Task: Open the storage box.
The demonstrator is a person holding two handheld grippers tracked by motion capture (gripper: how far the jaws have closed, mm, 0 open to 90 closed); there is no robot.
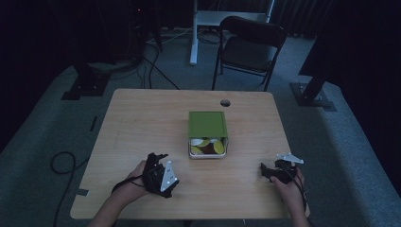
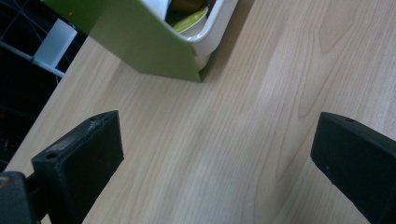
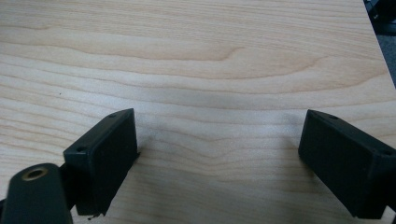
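Left gripper [image 1: 161,176]: lower left of the high view, resting low over the table [image 1: 142,123], jaws spread wide, nothing between them. Right gripper [image 1: 276,171]: lower right of the frame, jaws equally wide apart, holding nothing.

Green box [image 1: 208,134]: centre of the frame, above and between both grippers, apart from each. Its green lid covers the far part; the near part is uncovered and shows white and yellow-green pieces [image 1: 206,145] inside the white rim. In the left gripper view the box [image 2: 140,42] sits at upper left, ahead of the jaws.

The left gripper appears slightly nearer. Bare tabletop lies between; no obstruction. A chair [image 1: 250,47] stands beyond the table.
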